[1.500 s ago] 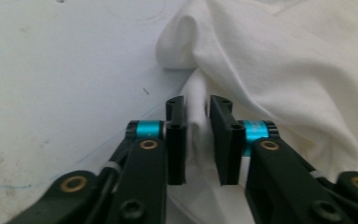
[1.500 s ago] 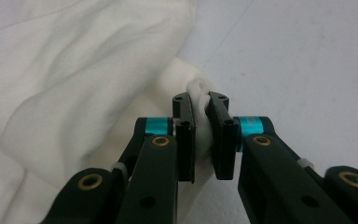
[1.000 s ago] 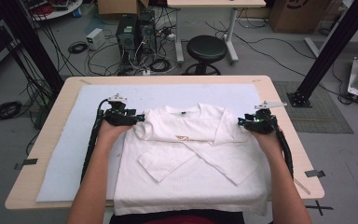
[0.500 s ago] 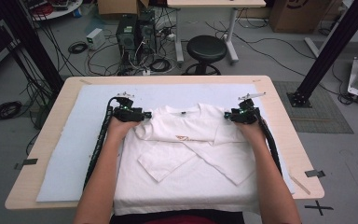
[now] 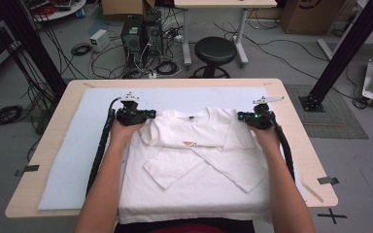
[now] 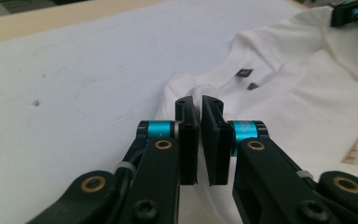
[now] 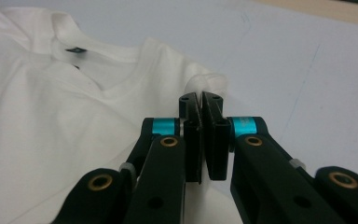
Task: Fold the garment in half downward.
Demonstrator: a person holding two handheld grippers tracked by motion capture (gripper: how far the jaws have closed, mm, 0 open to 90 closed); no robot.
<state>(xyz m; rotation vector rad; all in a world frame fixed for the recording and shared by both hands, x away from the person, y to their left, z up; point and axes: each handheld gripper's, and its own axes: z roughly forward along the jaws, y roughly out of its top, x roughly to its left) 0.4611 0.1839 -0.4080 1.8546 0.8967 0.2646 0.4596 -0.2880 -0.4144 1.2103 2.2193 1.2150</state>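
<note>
A white T-shirt [image 5: 199, 165] is lying flat on a pale blue mat [image 5: 77, 155] on the wooden table [image 5: 43, 145], with both sleeves folded in across the front. The left gripper [image 5: 145, 116] is sitting at one shoulder of the shirt and the right gripper [image 5: 245, 117] at the other.

The high view is showing the whole shirt, both arms and the floor behind the table, where a black stool [image 5: 215, 51] is standing well away. It is too far off to show the jaws well. The left gripper view is showing them up close: the left gripper [image 6: 199, 103] is pinching a little fold of the shoulder cloth right at its tips. The neck label [image 6: 245, 73] is sitting just past the jaws. The right gripper view is showing the right gripper [image 7: 200, 100] squeezing a small bump of cloth at the other shoulder edge, with the collar [image 7: 98, 58] off to one side of the jaws.

Beyond both sets of jaws, bare mat is stretching away to the far edge of the table, so there is open room there. The bottom hem of the shirt is hanging over the near table edge.

Both sets of jaws have just been closing, with the cloth between them. Compared with a second ago, the right gripper is sitting farther in over the shirt.
</note>
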